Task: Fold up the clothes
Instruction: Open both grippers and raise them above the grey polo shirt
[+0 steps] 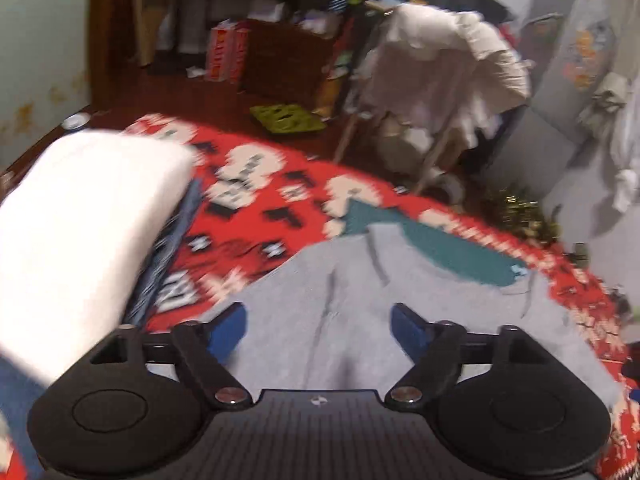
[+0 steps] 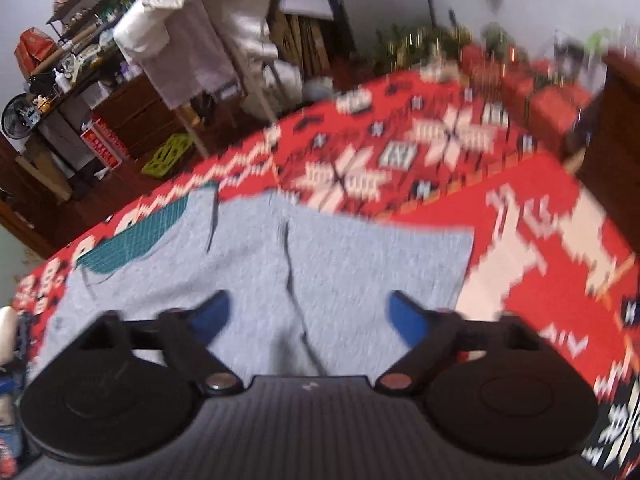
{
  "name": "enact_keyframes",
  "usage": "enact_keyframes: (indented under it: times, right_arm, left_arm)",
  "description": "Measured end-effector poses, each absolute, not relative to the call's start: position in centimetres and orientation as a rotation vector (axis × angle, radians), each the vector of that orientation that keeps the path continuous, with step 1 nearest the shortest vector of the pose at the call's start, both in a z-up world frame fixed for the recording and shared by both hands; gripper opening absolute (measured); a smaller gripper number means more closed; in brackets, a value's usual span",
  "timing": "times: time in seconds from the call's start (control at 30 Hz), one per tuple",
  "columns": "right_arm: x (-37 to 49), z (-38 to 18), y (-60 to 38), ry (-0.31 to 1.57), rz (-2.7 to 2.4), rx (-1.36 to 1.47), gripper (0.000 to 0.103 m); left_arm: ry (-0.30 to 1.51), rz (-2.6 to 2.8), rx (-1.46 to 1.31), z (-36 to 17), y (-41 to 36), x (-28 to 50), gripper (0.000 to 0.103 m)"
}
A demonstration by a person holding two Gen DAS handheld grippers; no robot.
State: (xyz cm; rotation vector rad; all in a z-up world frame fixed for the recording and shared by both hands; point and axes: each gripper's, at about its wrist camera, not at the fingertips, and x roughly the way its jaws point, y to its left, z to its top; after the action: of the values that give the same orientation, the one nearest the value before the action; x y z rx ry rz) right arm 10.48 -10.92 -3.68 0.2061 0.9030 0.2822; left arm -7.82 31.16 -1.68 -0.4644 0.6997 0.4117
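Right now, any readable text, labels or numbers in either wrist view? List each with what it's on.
None can be read.
Red-and-white boxes by the shelf: print on them, too blurred.
Red-and-white sign on the floor: lettering too blurred.
Red blanket: white shapes near the edge look like letters, not legible.
Grey garment: no print visible.

Room contents, background and surroundings

Red patterned blanket [image 2: 520, 208] with white and black motifs; cluttered dark shelving unit [image 1: 256, 12]; red-and-white boxes [image 1: 226, 54] on the dark floor below it; lime-green tray [image 1: 287, 119] on the floor beside them; rack draped in white cloth [image 1: 444, 60]; tinsel [image 1: 516, 208] near the grey wall.
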Motion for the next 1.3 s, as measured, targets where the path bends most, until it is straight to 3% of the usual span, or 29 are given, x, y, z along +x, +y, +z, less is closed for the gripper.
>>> enact_keyframes:
  times: [0.1, 0.17, 0.33, 0.43, 0.5, 0.57, 0.63, 0.7, 0.77, 0.93, 0.97, 1.03, 1.17, 1.3]
  right_arm:
    - [11.0, -3.6, -10.0, 0.839, 0.317, 0.148, 0.103]
    - [11.7, -3.8, -9.6, 0.822, 0.370, 0.144, 0.103]
    - [13.0, -4.9, -10.7, 0.738, 0.447, 0.323, 0.103]
    - [14.3, -4.7, -10.7, 0.734, 0.425, 0.323, 0.103]
    - [15.2, -4.7, -10.6, 0.748, 0.425, 0.327, 0.102]
    - [16.2, -4.9, -10.7, 0.773, 0.439, 0.356, 0.087]
    - [17.2, -5.4, -10.5, 0.810, 0.458, 0.384, 0.054]
    - [18.1, -6.4, -9.9, 0.847, 0.454, 0.369, 0.044]
    - [18.3, -7.1, -9.4, 0.859, 0.436, 0.331, 0.044]
    - [18.5, -8.2, -7.9, 0.874, 0.428, 0.260, 0.031]
    - [18.6, -8.3, -7.6, 0.871, 0.432, 0.254, 0.028]
    - [18.6, -8.3, -7.1, 0.860, 0.433, 0.230, 0.005]
    - [17.8, -7.9, -6.1, 0.836, 0.420, 0.131, 0.002]
    - [17.2, -6.3, -6.7, 0.764, 0.429, 0.167, 0.002]
  left_arm:
    - [0.643, 0.394, -0.498, -2.2, 31.8, -7.0, 0.087]
    - [0.622, 0.393, -0.509, -2.6, 32.2, -6.5, 0.095]
    - [0.691, 0.409, -0.455, -3.2, 32.6, -4.2, 0.094]
    - [0.729, 0.333, -0.495, -3.4, 33.1, -3.1, 0.075]
    - [0.726, 0.336, -0.468, -3.5, 32.9, -2.6, 0.071]
    - [0.734, 0.354, -0.427, -3.6, 32.7, -2.0, 0.056]
    - [0.760, 0.344, -0.425, -4.1, 32.8, -1.6, 0.048]
    - [0.779, 0.338, -0.433, -4.6, 32.9, -1.3, 0.047]
    - [0.798, 0.343, -0.421, -5.1, 32.8, -1.1, 0.047]
    - [0.815, 0.338, -0.419, -5.9, 32.6, -0.9, 0.046]
    - [0.812, 0.336, -0.417, -6.0, 32.6, -0.9, 0.035]
    - [0.808, 0.344, -0.411, -6.1, 32.5, -0.8, 0.016]
    - [0.773, 0.353, -0.391, -5.4, 32.3, -1.5, 0.006]
    - [0.657, 0.330, -0.333, -3.6, 31.7, -2.6, 0.006]
